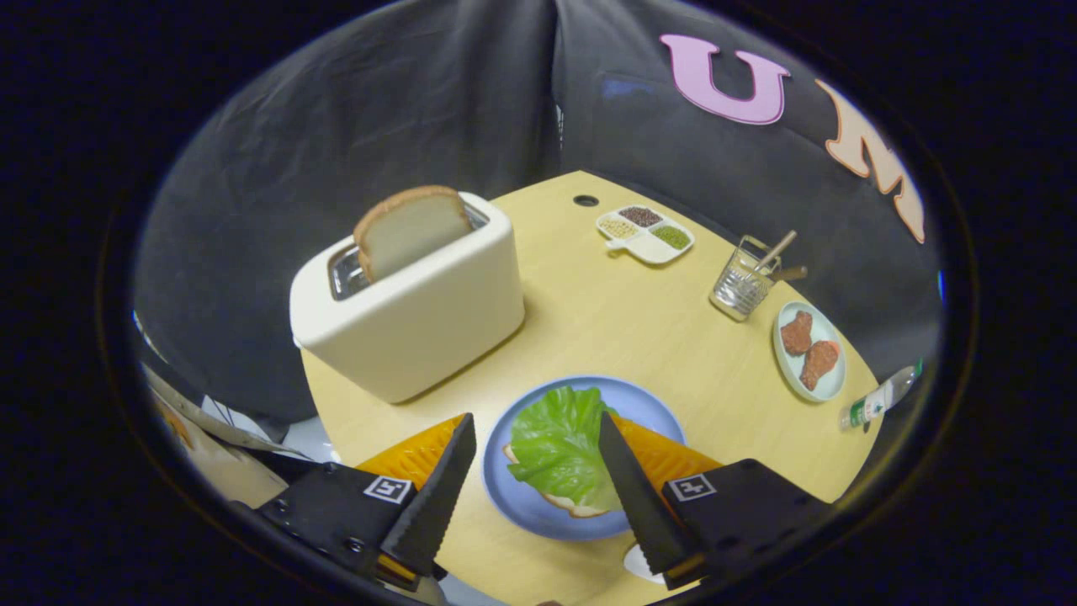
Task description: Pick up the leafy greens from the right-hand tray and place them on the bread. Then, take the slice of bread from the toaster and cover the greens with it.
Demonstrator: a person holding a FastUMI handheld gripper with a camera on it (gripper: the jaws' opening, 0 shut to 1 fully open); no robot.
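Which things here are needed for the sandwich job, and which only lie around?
Needed: lettuce leaf on bread, blue plate, bread slice in toaster, open gripper.
Lying about: seed tray, utensil holder, meat plate, bottle.

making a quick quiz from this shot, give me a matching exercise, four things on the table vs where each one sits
Things:
1. leafy greens
2. slice of bread
3. two pieces of meat
4. wooden-handled utensil

Places:
A. standing in the slot of the cream toaster
B. in the wire holder
C. on the bread on the blue plate, between the open claw fingers
D. on the small pale plate beside the bottle

Pairs: 1-C, 2-A, 3-D, 4-B
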